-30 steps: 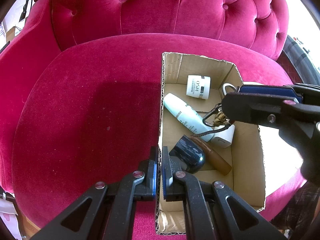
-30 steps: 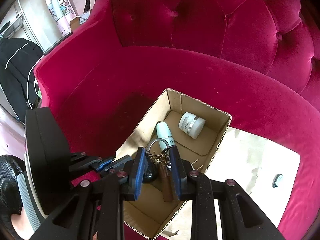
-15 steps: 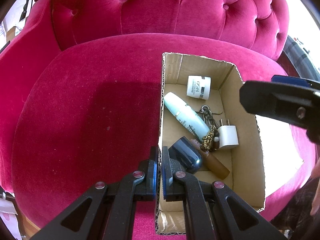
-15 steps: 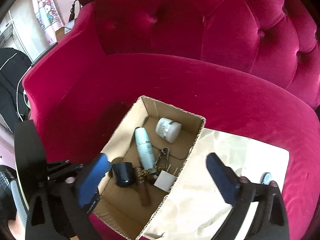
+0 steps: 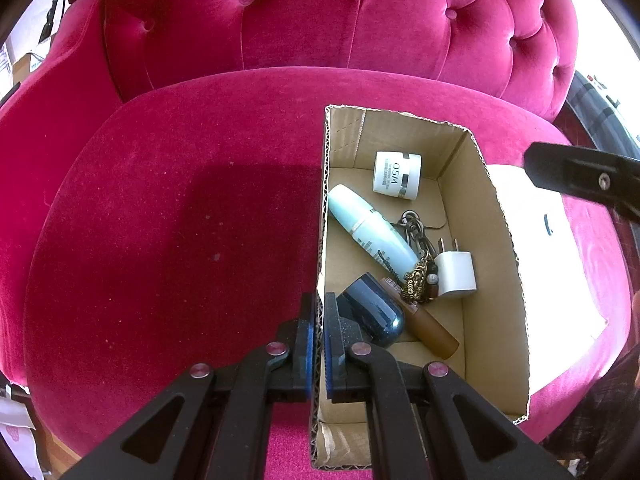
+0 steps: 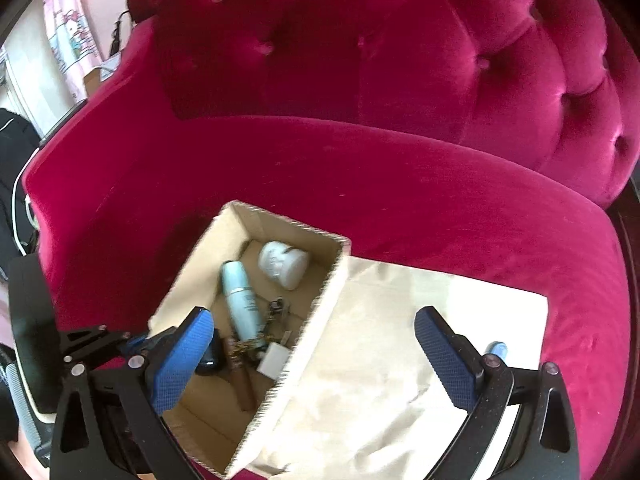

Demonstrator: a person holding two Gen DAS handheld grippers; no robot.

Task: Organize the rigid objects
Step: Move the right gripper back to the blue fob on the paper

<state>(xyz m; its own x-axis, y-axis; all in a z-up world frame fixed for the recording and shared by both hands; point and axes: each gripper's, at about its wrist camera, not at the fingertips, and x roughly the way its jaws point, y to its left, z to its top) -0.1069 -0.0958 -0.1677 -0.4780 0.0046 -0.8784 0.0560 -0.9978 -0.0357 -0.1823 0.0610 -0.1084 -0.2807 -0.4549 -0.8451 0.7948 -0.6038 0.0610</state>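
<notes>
1. Resting on the seat of a magenta tufted velvet armchair (image 5: 168, 208), an open brown corrugated cardboard box (image 5: 494, 288) is seen with several items already laid inside.
2. Counted in the box: a white squat cream jar with grey lettering (image 5: 397, 175), a pale blue plastic bottle (image 5: 368, 228) lying on its side, a bunch of dark metal keys with a brassy charm (image 5: 418, 264), a white plug-in charger cube (image 5: 456, 274), a dark blue glossy rounded case (image 5: 374, 310) and a brown cylindrical tube (image 5: 430, 330).
3. The keys are draped between the bottle and the charger, touching both.
4. The left gripper (image 5: 319, 336) is clenched on the near left wall of the box, one pad on each side of the cardboard; the box is judged to be steadied by it.
5. The right gripper (image 6: 316, 356) is spread wide and empty, held over the box's right wall and a flat cream paper sheet (image 6: 384, 364) beside it.
6. One small pale blue item (image 6: 496, 348) is noted on the sheet near the right finger, outside the box; what it is cannot be told.
7. Judged status: mostly done, that last item probably left to collect.
</notes>
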